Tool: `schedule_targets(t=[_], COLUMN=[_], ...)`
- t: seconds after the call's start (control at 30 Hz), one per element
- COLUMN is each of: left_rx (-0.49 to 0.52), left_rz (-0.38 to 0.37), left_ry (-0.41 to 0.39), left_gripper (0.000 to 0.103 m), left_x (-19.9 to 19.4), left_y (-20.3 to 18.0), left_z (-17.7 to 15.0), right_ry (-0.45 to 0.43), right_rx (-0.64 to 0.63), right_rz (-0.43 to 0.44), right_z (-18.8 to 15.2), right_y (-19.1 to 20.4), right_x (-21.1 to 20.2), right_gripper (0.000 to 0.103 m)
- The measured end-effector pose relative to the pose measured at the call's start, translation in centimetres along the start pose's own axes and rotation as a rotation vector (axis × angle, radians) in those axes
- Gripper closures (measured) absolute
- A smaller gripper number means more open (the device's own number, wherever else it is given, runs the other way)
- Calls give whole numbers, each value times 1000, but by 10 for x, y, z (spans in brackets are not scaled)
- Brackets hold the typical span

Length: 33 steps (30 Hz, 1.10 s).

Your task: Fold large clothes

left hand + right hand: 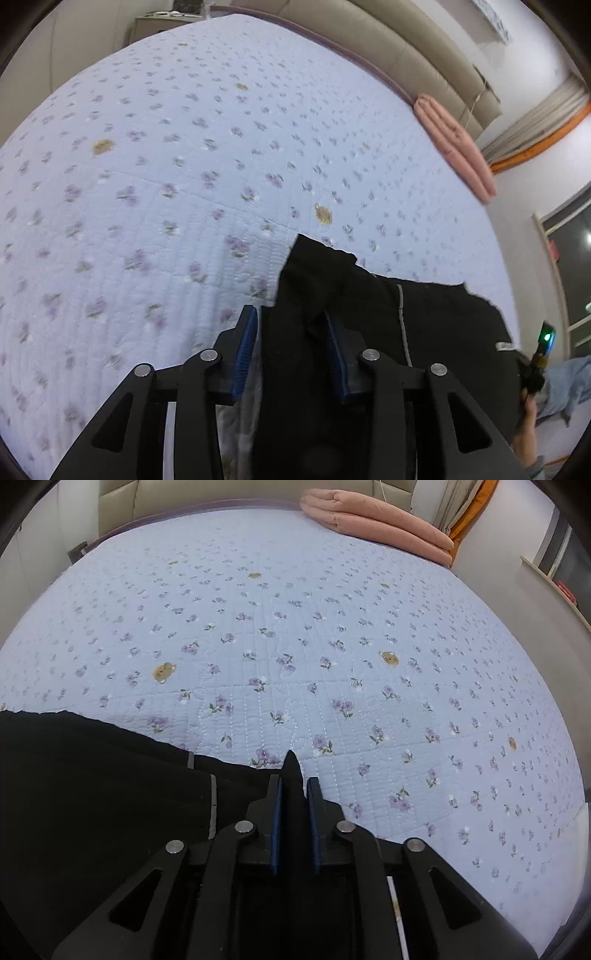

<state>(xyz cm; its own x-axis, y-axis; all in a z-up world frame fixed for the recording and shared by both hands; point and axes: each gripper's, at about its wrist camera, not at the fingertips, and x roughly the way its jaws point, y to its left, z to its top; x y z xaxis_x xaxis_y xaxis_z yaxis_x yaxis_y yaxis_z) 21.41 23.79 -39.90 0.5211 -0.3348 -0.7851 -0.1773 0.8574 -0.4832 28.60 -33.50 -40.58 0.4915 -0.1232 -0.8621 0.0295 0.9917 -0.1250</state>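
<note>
Fabric of a black garment (369,332) is passing between the blue pads of the left gripper (291,325), whose jaws are standing partly apart; the cloth is lying against the right pad while the left pad is standing clear of it, so this reads as a loosened hold rather than a pinch, probably because this side of the garment is being let down onto the bed. On the other side, the right gripper (295,786) is standing narrow, its two pads pressing a thin peak of the same black cloth that is poking up just past the tips; holding an edge or corner this way is likely keeping that side taut and square while the piece is being laid out. Just ahead of and between the two tools, the body of the garment is spreading low over the quilted floral bedspread (332,646), a grey zip or seam line running down it, which suggests a jacket or hooded top, though the cut is hard to tell. Off to the right of the left tool, a hand (528,424) is gripping the other handle, and pale blue cloth (569,384) is lying just beyond it. Ahead of both tools the bedspread is stretching open, giving room for the fold. At the far edge, a folded pink blanket (376,524) is resting against the padded headboard (406,55), well apart from the work.
</note>
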Motion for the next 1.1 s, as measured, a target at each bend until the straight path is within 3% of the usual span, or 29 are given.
schedule_targets(t=[0.03,0.1,0.13,0.17,0.23,0.3,0.47,0.6,0.73,0.8,0.9,1.03,1.1], left_rx=[-22,-52,-75,-104,-149,-122,91,295,465,516,535,415,463], left_rz=[-6,22,63,95,68,41,15,3,-58,-56,26,-36,-11], left_ry=[-14,-43,-59,-71,-111,-142,-129,-109,-63,-2,99,138,129], left_gripper=[60,61,60,60,60,60,60,60,60,60,59,58,57], left_x=[-12,-30,-40,-50,-78,-101,-133,-136,-114,-88,-42,-12,-13], left_y=[6,16,25,34,48,41,-36,-107,-172,-192,-196,-172,-176], left_z=[0,0,0,1,-5,-15,-67,-123,-181,-200,-210,-201,-204], right_ry=[-6,-33,-56,-82,-115,-124,-86,-74,-83,-73,-28,-27,-53], right_rx=[4,22,35,41,42,41,27,-20,-85,-88,-82,-85,-88], right_rz=[10,36,53,71,112,142,311,327,299,274,244,238,219], right_z=[-2,-12,-19,-26,-39,-48,-73,-92,-111,-118,-129,-141,-144], right_y=[-4,-17,-22,-27,-30,-26,26,80,118,127,132,139,142], right_x=[-7,-39,-56,-73,-102,-127,-170,-182,-183,-176,-147,-118,-120], right_gripper=[78,55,38,34,34,33,33,33,33,33,33,28,28])
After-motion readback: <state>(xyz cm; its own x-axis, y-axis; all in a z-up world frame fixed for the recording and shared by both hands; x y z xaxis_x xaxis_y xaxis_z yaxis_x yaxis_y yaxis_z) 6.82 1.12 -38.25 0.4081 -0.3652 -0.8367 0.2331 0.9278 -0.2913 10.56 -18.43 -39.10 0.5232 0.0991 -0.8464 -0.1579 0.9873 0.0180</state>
